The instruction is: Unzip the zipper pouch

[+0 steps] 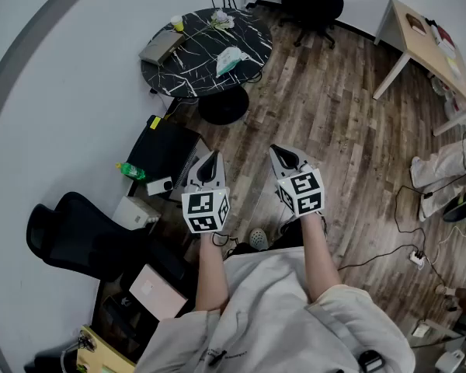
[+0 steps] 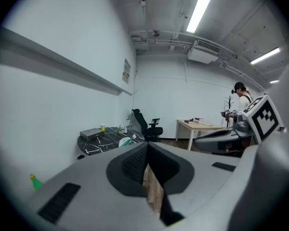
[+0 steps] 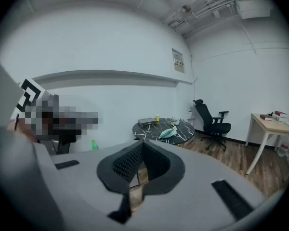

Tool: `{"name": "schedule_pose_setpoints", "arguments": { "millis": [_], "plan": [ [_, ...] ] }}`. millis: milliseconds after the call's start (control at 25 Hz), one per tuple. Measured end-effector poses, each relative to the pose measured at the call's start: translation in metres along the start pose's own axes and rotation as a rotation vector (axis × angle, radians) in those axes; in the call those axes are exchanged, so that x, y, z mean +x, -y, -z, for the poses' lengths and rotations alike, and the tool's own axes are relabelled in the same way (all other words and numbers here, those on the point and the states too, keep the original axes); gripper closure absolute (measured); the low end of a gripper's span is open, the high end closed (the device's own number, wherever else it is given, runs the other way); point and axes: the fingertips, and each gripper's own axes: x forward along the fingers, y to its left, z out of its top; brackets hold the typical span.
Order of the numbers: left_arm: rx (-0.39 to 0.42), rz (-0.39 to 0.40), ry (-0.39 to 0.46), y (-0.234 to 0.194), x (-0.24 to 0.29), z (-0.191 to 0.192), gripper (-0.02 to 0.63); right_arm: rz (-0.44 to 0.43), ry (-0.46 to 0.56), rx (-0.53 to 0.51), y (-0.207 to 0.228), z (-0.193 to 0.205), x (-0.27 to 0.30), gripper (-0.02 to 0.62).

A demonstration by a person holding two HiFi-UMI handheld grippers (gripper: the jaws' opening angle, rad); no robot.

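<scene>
A round black marble-patterned table (image 1: 188, 62) stands on the wooden floor (image 1: 334, 123) by the white wall, well ahead of the person. The left gripper (image 1: 210, 158) and right gripper (image 1: 279, 153) hang side by side in the air, each with its jaws closed together on nothing. The pale green-and-white pouch (image 1: 228, 59) lies on the table's right half, well apart from both grippers.

The pale thing (image 1: 227, 61) on the round black desk (image 1: 188, 74) is too small for me to tell a zipper on it. The wooden desk (image 1: 416, 47) runs off the right edge, and the black chair (image 1: 311, 2) is cut by the top edge
</scene>
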Motion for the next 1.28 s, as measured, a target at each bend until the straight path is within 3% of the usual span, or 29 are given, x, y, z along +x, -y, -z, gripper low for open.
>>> {"name": "schedule_pose_setpoints", "arguments": {
  "millis": [280, 600, 760, 840, 960, 1040, 1280],
  "plan": [
    [0.013, 0.018, -0.005, 0.008, 0.005, 0.0, 0.584, -0.031, -0.006, 0.005, -0.007, 0.002, 0.005, 0.589],
    [0.032, -0.009, -0.003, 0.001, 0.007, 0.001, 0.584, -0.004, -0.008, 0.043, 0.0, 0.002, 0.005, 0.591],
    [0.029, -0.004, -0.015, 0.003, 0.009, 0.008, 0.581, -0.045, 0.005, 0.05, -0.001, 0.0, 0.002, 0.586],
    [0.022, 0.001, -0.014, 0.002, 0.008, 0.008, 0.578, -0.069, -0.007, 0.044, -0.006, 0.002, 0.002, 0.527],
    [0.013, 0.004, -0.01, -0.001, 0.003, 0.007, 0.544, -0.078, 0.002, 0.085, -0.01, 0.003, 0.0, 0.497],
    [0.011, 0.012, -0.018, -0.002, 0.004, 0.008, 0.466, -0.076, 0.015, 0.112, -0.009, 0.005, -0.002, 0.486],
    [0.007, 0.023, -0.058, -0.009, 0.018, 0.018, 0.446, -0.053, -0.003, 0.131, 0.004, 0.013, 0.002, 0.488]
  ]
}}
